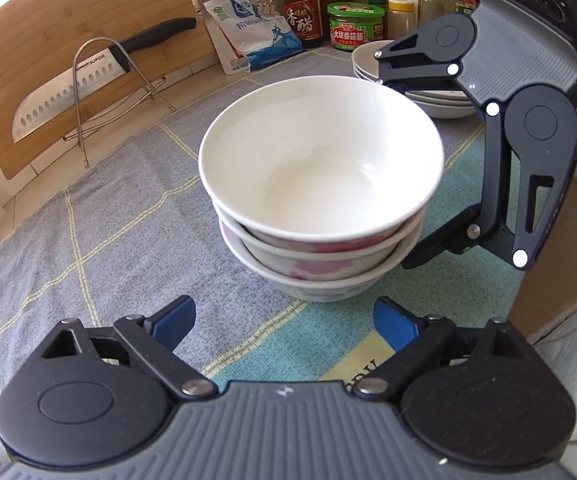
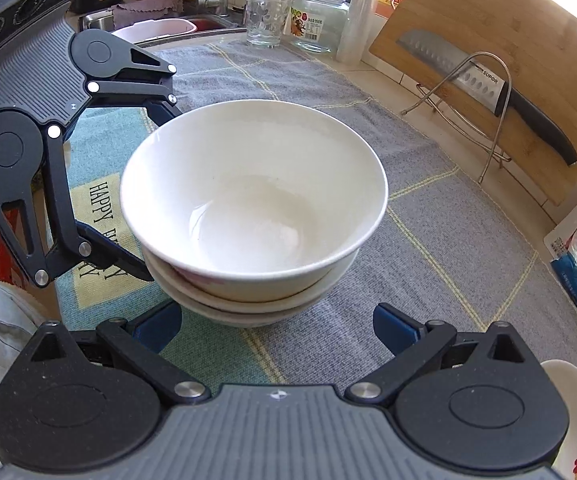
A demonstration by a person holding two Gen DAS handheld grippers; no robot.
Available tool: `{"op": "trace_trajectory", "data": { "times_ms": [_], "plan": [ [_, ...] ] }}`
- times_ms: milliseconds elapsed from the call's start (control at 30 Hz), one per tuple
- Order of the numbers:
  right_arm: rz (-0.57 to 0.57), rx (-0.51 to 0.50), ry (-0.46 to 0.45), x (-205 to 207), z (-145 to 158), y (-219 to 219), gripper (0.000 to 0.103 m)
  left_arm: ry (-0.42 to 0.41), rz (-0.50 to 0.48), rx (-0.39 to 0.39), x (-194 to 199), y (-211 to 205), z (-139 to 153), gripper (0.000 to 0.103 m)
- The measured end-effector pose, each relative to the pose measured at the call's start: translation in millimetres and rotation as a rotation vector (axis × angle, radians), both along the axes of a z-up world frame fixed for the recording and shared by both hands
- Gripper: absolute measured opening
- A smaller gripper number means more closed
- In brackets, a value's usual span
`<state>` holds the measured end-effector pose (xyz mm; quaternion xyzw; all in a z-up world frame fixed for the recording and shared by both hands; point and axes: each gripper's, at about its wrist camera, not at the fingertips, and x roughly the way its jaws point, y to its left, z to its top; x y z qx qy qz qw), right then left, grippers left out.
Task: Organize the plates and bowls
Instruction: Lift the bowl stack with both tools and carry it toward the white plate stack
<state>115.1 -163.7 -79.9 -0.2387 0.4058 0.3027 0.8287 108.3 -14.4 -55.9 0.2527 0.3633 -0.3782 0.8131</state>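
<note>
1. Left wrist view: the bowl stack [image 1: 320, 196], three nested bowls, stands on the cloth [image 1: 100, 232], straight ahead of the left gripper [image 1: 284, 320] and just beyond its fingertips. The jaws stand wide with nothing between them; neither blue pad touches a bowl.
2. Same view: the right gripper [image 1: 392, 164] sits on the stack's far-right side, one finger by the top rim, the other low by the bottom bowl. Its jaws are spread; contact with the bowls cannot be told. The plates [image 1: 368, 60] lie behind the stack, near the jars.
3. Right wrist view: the stack [image 2: 252, 208] again lies dead ahead of the right gripper [image 2: 276, 324], whose wide jaws are empty.
4. Same view: the left gripper [image 2: 156, 184] flanks the stack's left side.
5. Judgement: both grippers stand about equally near, on different sides of the stack. The stack is round, so no long axis matters; a two-sided lift looks likely.
</note>
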Motion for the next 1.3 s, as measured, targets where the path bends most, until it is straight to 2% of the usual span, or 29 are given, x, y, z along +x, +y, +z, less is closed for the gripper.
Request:
{"op": "trace_trajectory", "data": {
  "times_ms": [200,300,533,700,1000,1300],
  "plan": [
    [0.018,-0.006,-0.001,2.7,3.1,4.1,0.103,0.038,-0.153,-0.040,14.0,3.3,2.8,0.087],
    [0.007,-0.004,0.033,7.1,3.5,4.5,0.102,0.058,-0.241,-0.055,21.7,3.5,2.1,0.083],
    [-0.028,-0.008,0.093,13.5,2.7,9.5,0.101,0.107,-0.441,-0.090,38.2,2.9,2.4,0.081],
    [-0.047,-0.006,0.125,17.0,2.4,13.2,0.096,0.131,-0.537,-0.098,49.8,1.4,1.9,0.081],
    [-0.032,0.021,0.153,17.6,3.0,13.9,0.089,0.155,-0.608,-0.089,62.8,-0.2,-1.8,0.082],
    [-0.016,0.022,0.164,16.6,4.2,11.1,0.089,0.165,-0.621,-0.069,65.5,-3.8,-2.7,0.081]
  ]
}}
